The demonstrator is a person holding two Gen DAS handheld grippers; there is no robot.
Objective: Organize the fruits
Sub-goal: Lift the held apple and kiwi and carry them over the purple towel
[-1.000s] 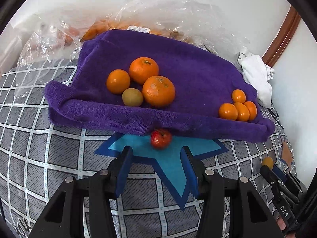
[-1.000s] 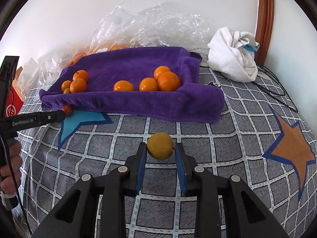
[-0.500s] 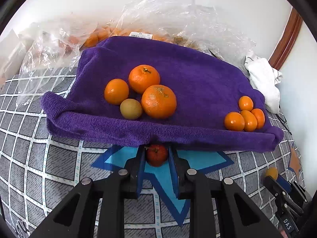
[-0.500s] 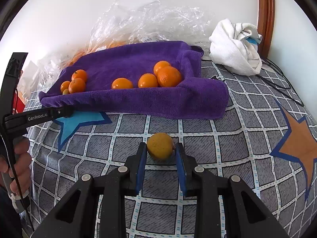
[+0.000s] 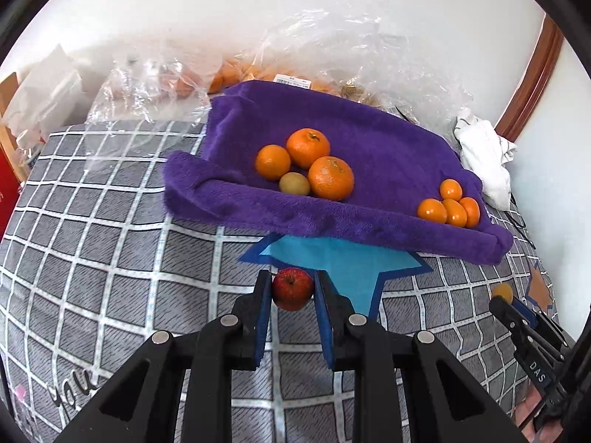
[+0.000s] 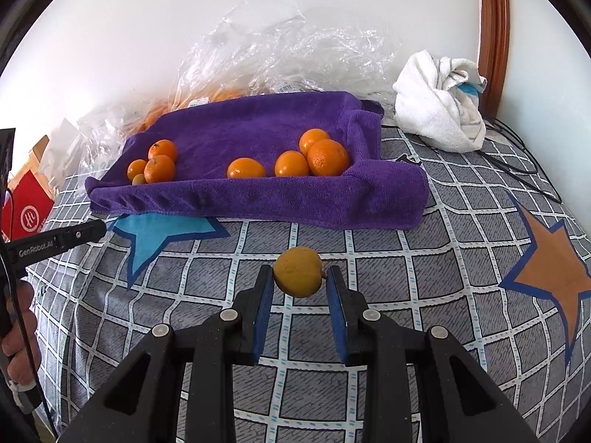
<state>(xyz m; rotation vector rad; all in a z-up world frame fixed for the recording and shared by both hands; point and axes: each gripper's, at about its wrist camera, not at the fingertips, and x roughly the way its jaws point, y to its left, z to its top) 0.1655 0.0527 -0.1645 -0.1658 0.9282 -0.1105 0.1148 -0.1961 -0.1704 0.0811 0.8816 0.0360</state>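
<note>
My left gripper (image 5: 291, 289) is shut on a small red apple (image 5: 292, 289), held above the checked bedspread in front of the purple towel (image 5: 369, 155). On the towel lie three oranges (image 5: 330, 178) with a small green-brown fruit (image 5: 294, 184) at the left, and several small oranges (image 5: 448, 206) at the right. My right gripper (image 6: 299, 277) is shut on a yellow-orange fruit (image 6: 299, 271), held above the bedspread in front of the towel (image 6: 258, 133). The left gripper's finger (image 6: 59, 241) shows at the left of the right wrist view.
Crinkled clear plastic bags (image 5: 332, 51) with more oranges lie behind the towel against the wall. A white cloth (image 6: 439, 99) sits at the back right by a wooden bed frame (image 6: 491, 37). A red box (image 6: 26, 206) stands at the left edge.
The left gripper closed on the red apple at the towel's edge, then drew back and lifted it away from the towel. The right gripper keeps its yellow-orange fruit, nearly still.
</note>
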